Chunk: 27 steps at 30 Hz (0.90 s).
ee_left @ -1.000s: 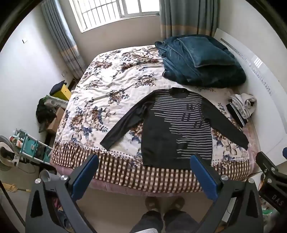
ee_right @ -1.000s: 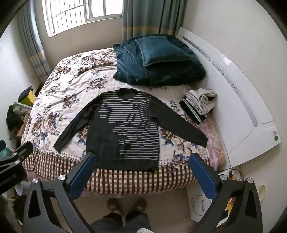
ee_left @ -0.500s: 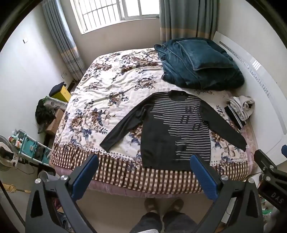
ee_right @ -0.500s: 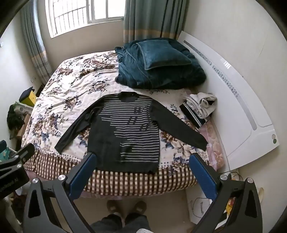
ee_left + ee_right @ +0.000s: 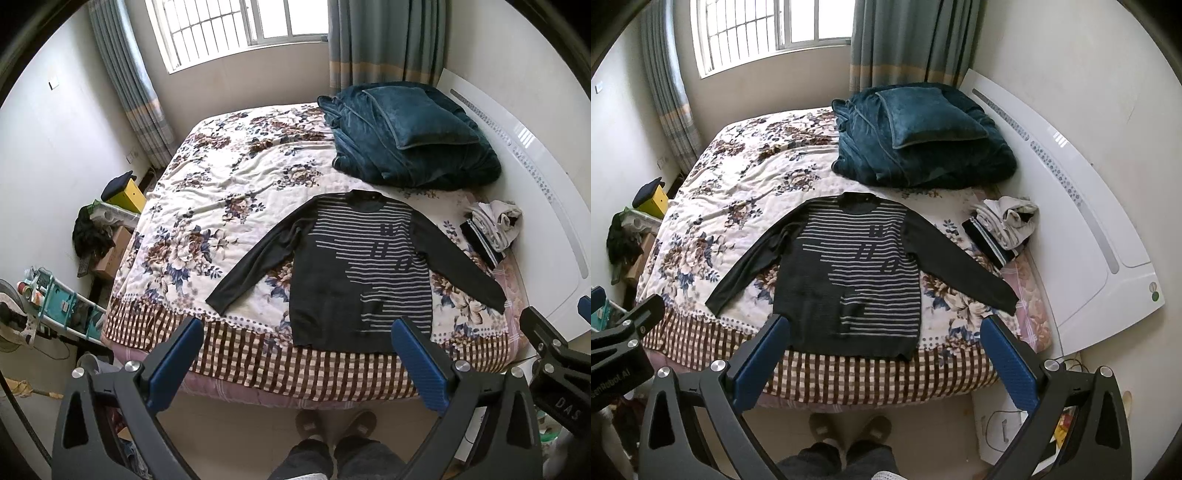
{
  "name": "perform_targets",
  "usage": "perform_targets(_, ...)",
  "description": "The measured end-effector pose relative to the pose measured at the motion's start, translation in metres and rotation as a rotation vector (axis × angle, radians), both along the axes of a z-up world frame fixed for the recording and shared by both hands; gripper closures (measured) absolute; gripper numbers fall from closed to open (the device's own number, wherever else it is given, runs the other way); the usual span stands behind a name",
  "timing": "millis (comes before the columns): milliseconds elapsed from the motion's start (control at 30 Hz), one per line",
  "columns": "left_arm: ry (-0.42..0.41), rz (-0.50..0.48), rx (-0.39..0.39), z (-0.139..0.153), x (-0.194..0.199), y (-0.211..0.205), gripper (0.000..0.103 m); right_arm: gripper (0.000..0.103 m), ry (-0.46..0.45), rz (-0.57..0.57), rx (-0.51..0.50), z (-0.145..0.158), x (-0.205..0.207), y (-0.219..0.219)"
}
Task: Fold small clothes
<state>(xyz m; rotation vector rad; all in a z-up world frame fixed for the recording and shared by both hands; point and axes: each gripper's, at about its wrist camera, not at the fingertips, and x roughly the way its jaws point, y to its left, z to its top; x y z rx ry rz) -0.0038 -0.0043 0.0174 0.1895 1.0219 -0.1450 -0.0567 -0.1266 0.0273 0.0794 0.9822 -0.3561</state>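
A dark long-sleeved sweater with grey stripes (image 5: 354, 273) lies flat, front up, on the floral bed cover (image 5: 207, 206), sleeves spread out, hem at the near bed edge. It also shows in the right wrist view (image 5: 857, 273). My left gripper (image 5: 295, 365) is open and empty, held high in front of the bed, apart from the sweater. My right gripper (image 5: 882, 362) is open and empty too, at about the same height. Its body shows at the right edge of the left wrist view (image 5: 554, 369).
A folded teal blanket with a pillow (image 5: 406, 140) lies at the bed's head. A small pile of clothes (image 5: 495, 229) sits at the right bed edge by the white headboard (image 5: 546, 206). Boxes and a rack (image 5: 55, 295) stand on the left. The person's slippered feet (image 5: 332, 432) stand below.
Both grippers have risen and drawn back a little, so the bed and sweater sit slightly farther off in view. Both stay open.
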Motion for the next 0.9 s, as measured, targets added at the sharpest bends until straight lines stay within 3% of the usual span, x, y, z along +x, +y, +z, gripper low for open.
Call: perform_targets(900,-0.016,-0.002,0.012,0.01,0.008,-0.002,0.0,0.0,0.011,-0.002,0.0,-0.001,-0.001,0.004)
